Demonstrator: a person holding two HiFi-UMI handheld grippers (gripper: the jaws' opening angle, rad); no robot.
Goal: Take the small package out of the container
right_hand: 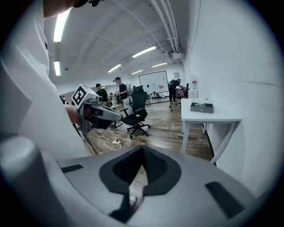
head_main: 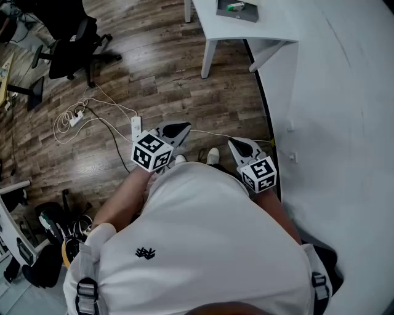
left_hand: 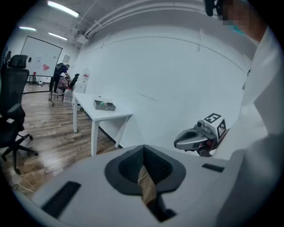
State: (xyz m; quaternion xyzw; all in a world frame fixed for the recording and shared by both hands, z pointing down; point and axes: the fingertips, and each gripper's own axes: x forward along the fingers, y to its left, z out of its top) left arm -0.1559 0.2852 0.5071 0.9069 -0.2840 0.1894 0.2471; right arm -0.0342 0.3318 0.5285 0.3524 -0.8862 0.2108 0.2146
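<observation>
Jaws on left gripper [head_main: 178, 129] and right gripper [head_main: 237, 145] are fully closed, nothing held; both sit mid-frame over wood floor [head_main: 154, 80]. Container [head_main: 237, 10] sits on white table [head_main: 212, 27] at top edge, green small package [head_main: 234, 7] inside. Wall [head_main: 345, 123] fills right side. Cables [head_main: 80, 117] lie left of centre.

Container [head_main: 237, 10] on table [head_main: 277, 26], well ahead

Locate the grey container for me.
In the head view, the grey container sits on the white table at the top edge, right of centre, near the white wall.
</observation>
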